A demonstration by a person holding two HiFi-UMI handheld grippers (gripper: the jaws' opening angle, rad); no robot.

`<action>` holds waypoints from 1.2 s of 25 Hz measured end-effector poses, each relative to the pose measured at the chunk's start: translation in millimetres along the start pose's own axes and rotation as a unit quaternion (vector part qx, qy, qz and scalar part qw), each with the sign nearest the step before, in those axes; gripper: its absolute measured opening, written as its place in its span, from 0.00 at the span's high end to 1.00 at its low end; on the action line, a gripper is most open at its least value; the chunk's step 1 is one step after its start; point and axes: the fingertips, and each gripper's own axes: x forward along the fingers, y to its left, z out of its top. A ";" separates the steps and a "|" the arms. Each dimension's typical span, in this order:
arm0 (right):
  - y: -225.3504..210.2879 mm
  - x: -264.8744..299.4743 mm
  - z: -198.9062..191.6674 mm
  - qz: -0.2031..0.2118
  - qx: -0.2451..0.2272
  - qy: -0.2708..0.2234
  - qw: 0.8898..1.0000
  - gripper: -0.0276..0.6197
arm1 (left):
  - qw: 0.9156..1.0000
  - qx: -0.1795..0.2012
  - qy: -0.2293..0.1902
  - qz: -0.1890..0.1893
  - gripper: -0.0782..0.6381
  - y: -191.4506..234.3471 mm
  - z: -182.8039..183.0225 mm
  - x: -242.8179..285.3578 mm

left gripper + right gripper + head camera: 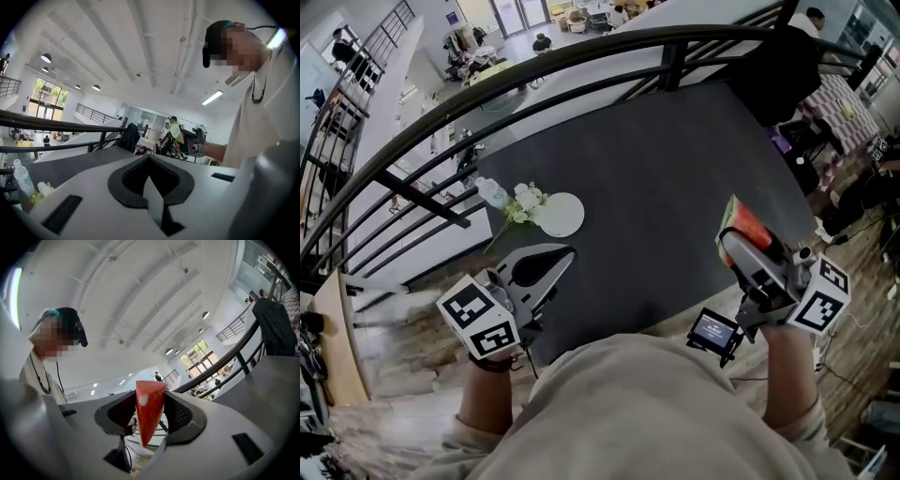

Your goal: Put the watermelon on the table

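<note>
The watermelon is not yet set down.
It is pinched in the right claw at the tabletop's near edge; lowering and release are called for. The left claw is pressed together.

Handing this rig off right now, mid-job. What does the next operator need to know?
Left gripper: jaws together, nothing in them, at the near edge of the dark table.
Right gripper: shut on the watermelon slice, held in the air by the table's near right edge.
Done: slice is gripped.
Left: lower it onto bare tabletop, open the jaws, pull back. The white plate and flowers sit on the table's left side; the right side looks like the easier spot.
</note>
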 end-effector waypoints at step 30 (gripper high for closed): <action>-6.3 196.1 -67.6 0.083 -0.021 0.191 0.978 0.65 | 0.987 -0.064 -0.103 0.103 0.88 41.6 -26.7 -104.5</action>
